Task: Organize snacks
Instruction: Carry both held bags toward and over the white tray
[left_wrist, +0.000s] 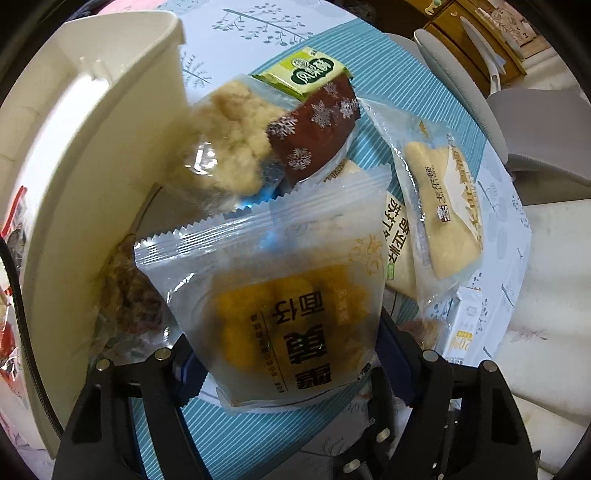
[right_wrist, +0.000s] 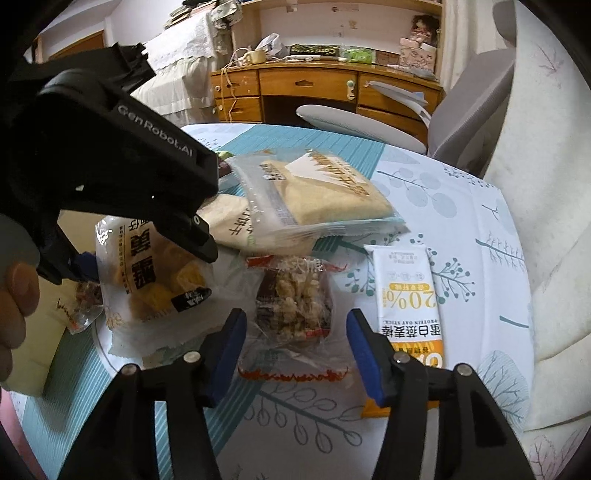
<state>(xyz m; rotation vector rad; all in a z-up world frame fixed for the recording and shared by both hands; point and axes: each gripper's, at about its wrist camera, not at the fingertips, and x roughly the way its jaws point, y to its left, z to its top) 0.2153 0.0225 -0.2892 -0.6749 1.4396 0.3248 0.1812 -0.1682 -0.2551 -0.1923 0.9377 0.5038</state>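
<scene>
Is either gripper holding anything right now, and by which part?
Right gripper: nothing; its jaws stand clear of the nut cluster packet. Left gripper straddles the yellow snack packet at its printed end; whether it grips cannot be told.

The black body of the left gripper (right_wrist: 144, 254), at the left of the right wrist view, bears "GenRobot.AI" in pale letters. The white and orange bar wrapper (right_wrist: 406, 302), lying on the counter (right_wrist: 461, 206) at the right, shows an upside-down "20%" and the small line "PROTEIN OAT STICK" above large Chinese characters. Other snack packets carry Chinese print too distorted to read surely.
</scene>
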